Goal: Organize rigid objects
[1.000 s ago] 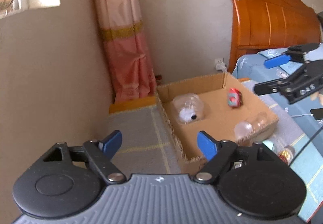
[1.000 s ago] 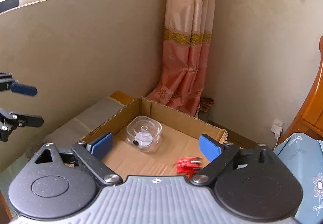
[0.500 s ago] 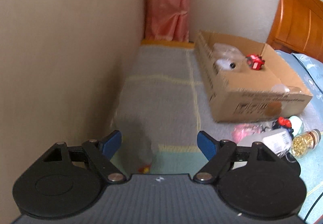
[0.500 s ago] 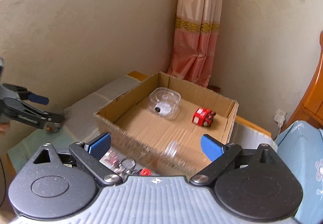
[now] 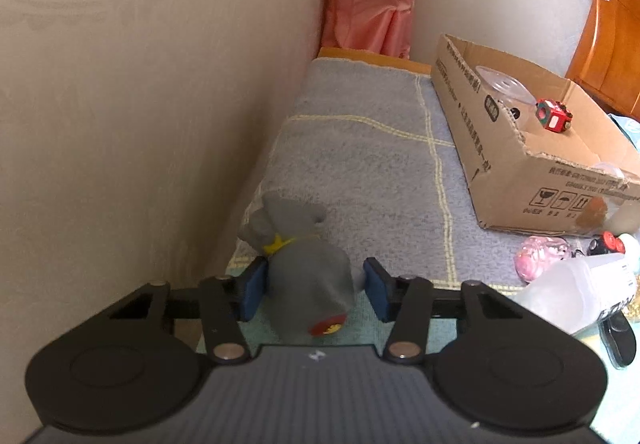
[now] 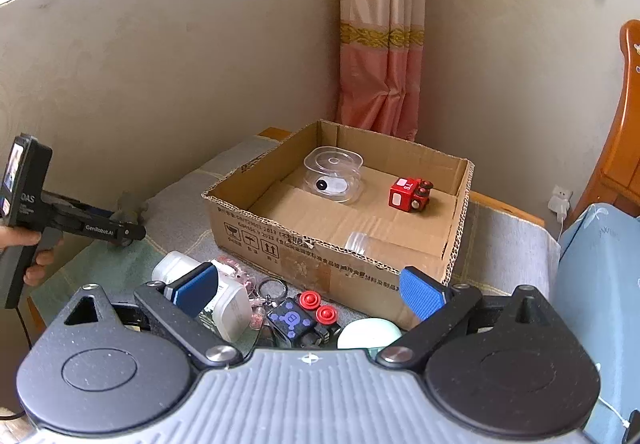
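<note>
A grey pouch-shaped figure (image 5: 308, 268) with a yellow tie lies on the blanket by the wall. My left gripper (image 5: 316, 286) is open around it, left pad touching, right pad just apart; it also shows in the right wrist view (image 6: 120, 232). The cardboard box (image 6: 320, 244) holds a clear round container (image 6: 334, 174), a red toy train (image 6: 410, 194) and a clear cup (image 6: 360, 242). My right gripper (image 6: 308, 290) is open and empty above loose items: a white bottle (image 6: 224, 304), a black gadget with red buttons (image 6: 298, 320) and a pale green round thing (image 6: 368, 334).
The wall (image 5: 140, 104) runs close along the left. A pink curtain (image 6: 380, 44) hangs in the corner. A wooden headboard (image 5: 612, 24) stands at the right. Pink keychain (image 5: 542, 256) and white bottle (image 5: 576, 292) lie in front of the box.
My left gripper has swung away from the box, gone down to the blanket by the wall and narrowed around the grey figure. My right gripper has pulled back from over the box.
</note>
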`<state>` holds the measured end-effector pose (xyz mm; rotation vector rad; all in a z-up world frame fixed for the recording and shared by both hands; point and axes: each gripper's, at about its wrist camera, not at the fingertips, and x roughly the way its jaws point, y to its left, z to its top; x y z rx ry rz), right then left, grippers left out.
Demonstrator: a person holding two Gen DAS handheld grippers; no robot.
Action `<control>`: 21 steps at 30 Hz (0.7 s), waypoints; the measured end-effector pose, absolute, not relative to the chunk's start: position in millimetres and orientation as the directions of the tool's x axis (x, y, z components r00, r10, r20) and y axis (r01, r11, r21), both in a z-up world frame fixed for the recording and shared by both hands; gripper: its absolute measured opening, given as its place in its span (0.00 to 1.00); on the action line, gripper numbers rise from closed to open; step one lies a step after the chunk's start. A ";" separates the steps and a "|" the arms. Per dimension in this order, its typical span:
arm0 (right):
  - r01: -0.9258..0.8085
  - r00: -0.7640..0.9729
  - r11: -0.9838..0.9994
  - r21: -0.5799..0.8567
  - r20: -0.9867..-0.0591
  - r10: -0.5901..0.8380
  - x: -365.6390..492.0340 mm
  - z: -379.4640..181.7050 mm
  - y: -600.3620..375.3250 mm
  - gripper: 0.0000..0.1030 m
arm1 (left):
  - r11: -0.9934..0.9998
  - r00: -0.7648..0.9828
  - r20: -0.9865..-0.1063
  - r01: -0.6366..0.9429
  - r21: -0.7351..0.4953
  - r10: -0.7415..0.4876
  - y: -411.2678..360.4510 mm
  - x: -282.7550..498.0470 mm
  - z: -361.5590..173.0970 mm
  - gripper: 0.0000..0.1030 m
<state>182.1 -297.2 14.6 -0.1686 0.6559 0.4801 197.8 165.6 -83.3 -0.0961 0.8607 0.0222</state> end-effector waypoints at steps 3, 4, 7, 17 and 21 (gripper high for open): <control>-0.482 0.690 0.876 -0.002 -0.618 0.378 178.2 15.9 -296.1 0.96 | 0.997 0.649 -0.760 -0.049 -0.062 -0.016 163.8 198.6 -81.5 0.47; -0.484 0.689 0.875 -0.003 -0.618 0.379 177.6 15.5 -296.0 0.96 | 0.997 0.652 -0.758 -0.045 -0.061 -0.017 163.3 197.2 -79.4 0.47; -0.486 0.686 0.874 -0.014 -0.625 0.372 176.4 12.9 -294.9 0.96 | 0.998 0.666 -0.745 -0.018 -0.065 -0.037 159.5 192.9 -67.6 0.46; -0.483 0.664 0.876 -0.006 -0.654 0.362 179.0 0.1 -301.4 0.96 | 0.975 0.741 -0.644 0.218 -0.035 -0.189 110.3 194.4 15.7 0.47; -0.481 0.659 0.877 0.011 -0.655 0.370 180.2 -2.4 -303.4 0.96 | 0.949 0.732 -0.627 0.313 -0.037 -0.266 76.0 218.2 34.7 0.48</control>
